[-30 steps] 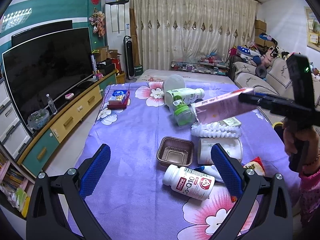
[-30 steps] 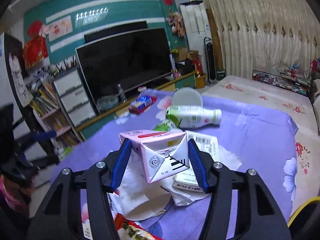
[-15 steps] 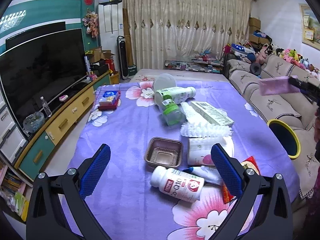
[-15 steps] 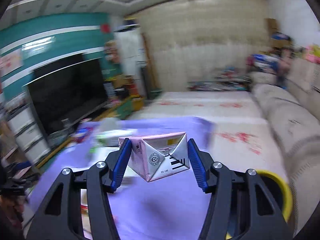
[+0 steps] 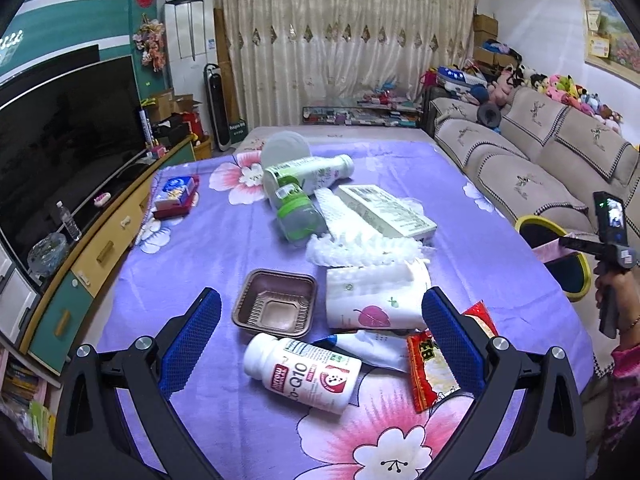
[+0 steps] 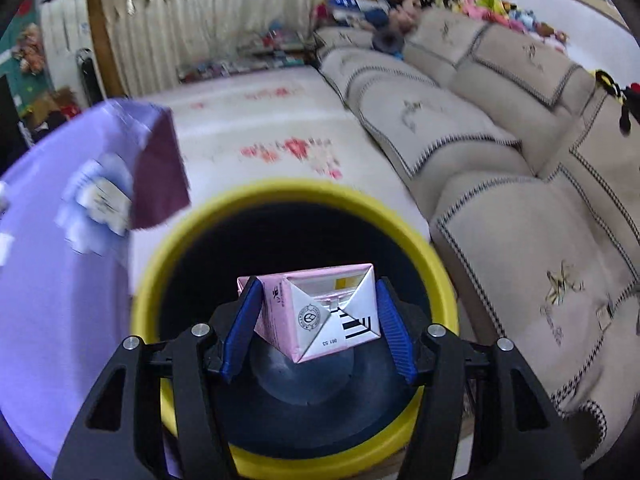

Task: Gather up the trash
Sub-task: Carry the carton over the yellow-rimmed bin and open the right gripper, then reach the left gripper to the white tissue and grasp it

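My right gripper (image 6: 318,316) is shut on a pink drink carton (image 6: 320,312), held tilted over the dark mouth of a yellow-rimmed bin (image 6: 280,192). In the left wrist view that bin (image 5: 536,224) stands off the table's right edge, with the pink carton (image 5: 550,249) and the right gripper's handle (image 5: 612,240) above it. My left gripper (image 5: 320,326) is open above the near table. Between and ahead of its fingers lie a white pill bottle (image 5: 302,372), a brown plastic tray (image 5: 276,308), a leaf-print paper cup (image 5: 372,300) and a red snack wrapper (image 5: 432,364).
Further back on the purple flowered cloth (image 5: 200,264) lie a green-capped bottle (image 5: 296,216), a white-green bottle (image 5: 312,172), a flat box (image 5: 384,210) and white foam netting (image 5: 360,246). A beige sofa (image 6: 520,168) runs along the right; a TV cabinet (image 5: 100,240) lines the left.
The right gripper swung the pink carton from over the table to the right and down, ending over the yellow bin. The left gripper drifted slightly closer to the pill bottle and wrapper.
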`<state>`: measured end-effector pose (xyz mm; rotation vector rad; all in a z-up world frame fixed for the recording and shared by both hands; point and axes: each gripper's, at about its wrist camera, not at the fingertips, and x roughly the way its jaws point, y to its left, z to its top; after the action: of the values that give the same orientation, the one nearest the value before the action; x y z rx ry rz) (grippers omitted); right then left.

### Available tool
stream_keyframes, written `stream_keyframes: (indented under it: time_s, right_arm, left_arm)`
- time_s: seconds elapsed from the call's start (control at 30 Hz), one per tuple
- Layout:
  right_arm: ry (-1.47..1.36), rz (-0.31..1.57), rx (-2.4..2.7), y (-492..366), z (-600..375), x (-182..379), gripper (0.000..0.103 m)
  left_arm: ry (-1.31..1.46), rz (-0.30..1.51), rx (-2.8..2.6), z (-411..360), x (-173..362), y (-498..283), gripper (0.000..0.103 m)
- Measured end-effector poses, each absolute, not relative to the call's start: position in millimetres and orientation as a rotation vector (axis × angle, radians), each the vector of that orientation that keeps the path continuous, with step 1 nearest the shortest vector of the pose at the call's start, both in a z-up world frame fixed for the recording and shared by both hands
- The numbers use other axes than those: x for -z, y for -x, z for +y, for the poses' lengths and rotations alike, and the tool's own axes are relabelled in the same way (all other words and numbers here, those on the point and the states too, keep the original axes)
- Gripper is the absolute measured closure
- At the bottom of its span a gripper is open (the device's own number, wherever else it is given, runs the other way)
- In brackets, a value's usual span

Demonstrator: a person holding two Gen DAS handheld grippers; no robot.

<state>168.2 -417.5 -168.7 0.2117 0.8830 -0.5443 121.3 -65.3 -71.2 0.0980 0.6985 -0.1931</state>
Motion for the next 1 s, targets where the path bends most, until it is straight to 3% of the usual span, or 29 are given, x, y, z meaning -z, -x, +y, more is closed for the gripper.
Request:
stream_keyframes:
  time_s: [0.1,0.17,0.77,0.8,0.87,1.0]
  right_arm:
    - [-0.212,0.908,0.559,-172,-417,184,0.044]
    - [-0.216,0.904,0.559,-174,-419,184,0.035]
    - [-0.207,0.826,0.522,-155,-415,160,0.035]
    - [-0.207,0.827,0.519,-156,-415,161,0.035]
    - [-0.210,0.830,0.512,-157,-414,161,0.035]
    - [-0.223,0.827,0.499,-157,-414,160,0.035]
  left_arm:
    - [-0.101,0.718,0.200,-70,76,-128,0.004]
    - [-0.106,0.725,0.205,-74,79,-133,0.004]
    - [-0.215,0.737,0.296,-117,102,-206,0.005]
    - [-0.216,0.738,0.295,-118,103,-209,0.007]
    - [-0.213,0.759,0.307,-120,106,-216,0.025]
    - [-0.170,0.791,0.362,-120,109,-217,0.050]
